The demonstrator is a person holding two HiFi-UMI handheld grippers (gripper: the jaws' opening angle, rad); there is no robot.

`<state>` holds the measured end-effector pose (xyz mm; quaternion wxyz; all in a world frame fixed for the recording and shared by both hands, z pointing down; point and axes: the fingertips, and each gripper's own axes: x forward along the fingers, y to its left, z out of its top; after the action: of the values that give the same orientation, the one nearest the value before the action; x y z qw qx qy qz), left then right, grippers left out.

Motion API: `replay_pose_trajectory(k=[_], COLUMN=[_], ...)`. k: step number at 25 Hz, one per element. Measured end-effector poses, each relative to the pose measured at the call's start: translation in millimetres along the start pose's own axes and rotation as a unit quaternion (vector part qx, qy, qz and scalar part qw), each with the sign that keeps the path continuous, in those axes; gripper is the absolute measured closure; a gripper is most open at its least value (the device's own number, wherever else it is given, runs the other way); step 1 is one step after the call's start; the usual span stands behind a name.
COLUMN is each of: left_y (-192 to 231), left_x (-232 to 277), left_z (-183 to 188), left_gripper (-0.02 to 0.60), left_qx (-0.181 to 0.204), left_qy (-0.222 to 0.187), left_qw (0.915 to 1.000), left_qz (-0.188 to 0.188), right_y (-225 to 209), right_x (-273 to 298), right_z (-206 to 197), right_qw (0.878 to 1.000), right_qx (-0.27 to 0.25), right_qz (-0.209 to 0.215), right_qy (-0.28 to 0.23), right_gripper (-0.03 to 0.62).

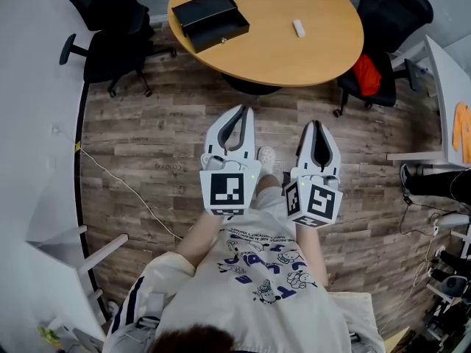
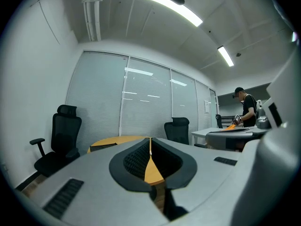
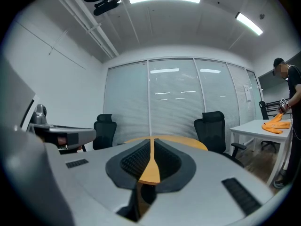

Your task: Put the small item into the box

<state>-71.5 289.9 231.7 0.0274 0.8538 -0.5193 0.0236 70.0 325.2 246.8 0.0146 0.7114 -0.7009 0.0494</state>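
Table [image 1: 324, 54] bearing box [image 1: 210, 19] and small item [image 1: 299, 28], we are holding left gripper [image 1: 241, 111] and right gripper [image 1: 318, 124] short of it, both closed, empty.

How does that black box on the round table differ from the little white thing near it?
The black box is dark and large; the white item is pale and far smaller. On the wooden table the box lies open at the left, the item toward the right. Both rest on it, apart.

Round table [image 1: 309, 57], black office chairs [image 1: 110, 54]
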Motion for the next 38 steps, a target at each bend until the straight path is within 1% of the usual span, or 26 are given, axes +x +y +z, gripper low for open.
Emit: replay_pose_trajectory(k=[3,11,24,30,38], left_y=[1.0,1.0,2.1,3.9,12.6], left_x=[10.1,49.2,138.8,181.7,242.4], left_z=[-3.4,-2.7,4.6,5.9,3.3], left_gripper=[0.558,0.558,0.558,0.558,0.558], left_qx=[-0.005,-0.001,0.002,0.003,-0.005], left_qy=[0.005,0.006,0.008,0.015,0.023], left_qw=[1.0,1.0,0.9998,0.9995,0.9987], left_qz=[-0.003,0.002,0.019,0.028,0.045], right_y=[-3.3,-19.8,-55.6,-74.5,-88.5], right_x=[9.3,49.8,138.0,183.0,244.7], right_z=[-3.4,-5.5,2.1,4.6,6.5], right_qw=[1.0,1.0,0.999,0.999,0.998], right_qx=[0.003,0.006,0.009,0.025,0.011], right_qz=[-0.001,0.007,0.029,0.036,0.058], right_qy=[0.005,0.012,0.019,0.026,0.036], right_gripper=[0.549,0.549,0.549,0.549,0.549])
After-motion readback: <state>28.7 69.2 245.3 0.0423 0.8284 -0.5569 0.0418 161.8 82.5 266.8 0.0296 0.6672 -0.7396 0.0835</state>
